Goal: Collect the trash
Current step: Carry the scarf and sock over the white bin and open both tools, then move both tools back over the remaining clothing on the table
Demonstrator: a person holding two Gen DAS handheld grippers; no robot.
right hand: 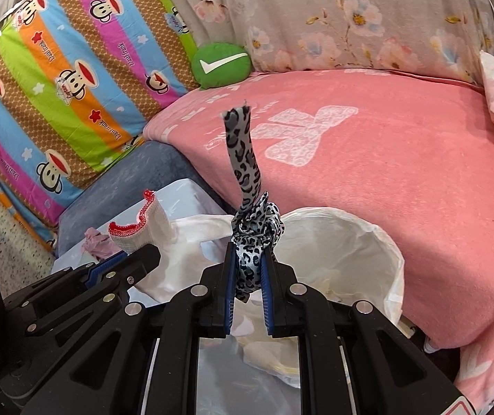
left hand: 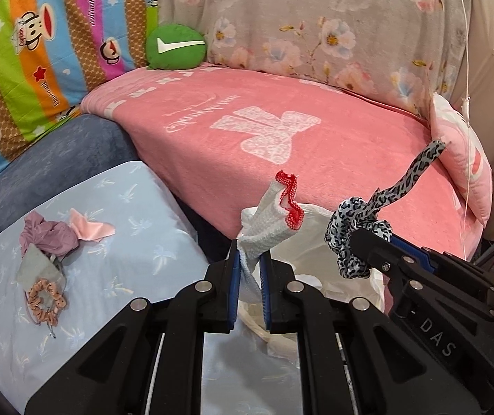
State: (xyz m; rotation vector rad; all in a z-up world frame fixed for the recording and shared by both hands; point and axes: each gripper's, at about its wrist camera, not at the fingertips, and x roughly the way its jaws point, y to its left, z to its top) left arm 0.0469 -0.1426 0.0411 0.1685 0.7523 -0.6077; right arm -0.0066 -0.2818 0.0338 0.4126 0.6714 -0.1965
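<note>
Your left gripper is clenched on a white cloth with a red lace edge; the cloth is pinched between the blue pads and its free end sticks up and away from the jaws. Your right gripper is clamped on a leopard-print hair tie, whose bunched part sits just above the pads while its long tail stands upright over the pink blanket. In the left wrist view the right gripper comes in from the right side, with the leopard tie hanging off its tip.

Both grippers are held over the white trash bag, which stands open just beside the front edge of the pink blanket. From the right wrist view you look into the bag's mouth and see crumpled pale paper inside it.

On the light blue pillow to your left, more items lie in a small cluster: a crumpled mauve cloth, a pink satin scrap touching it, a grey piece below, and a peach dotted scrunchie nearest to you. They are well apart from the bag.

A round green cushion with a white tick rests at the back, between the striped monkey-print sheet and the grey floral cover.
</note>
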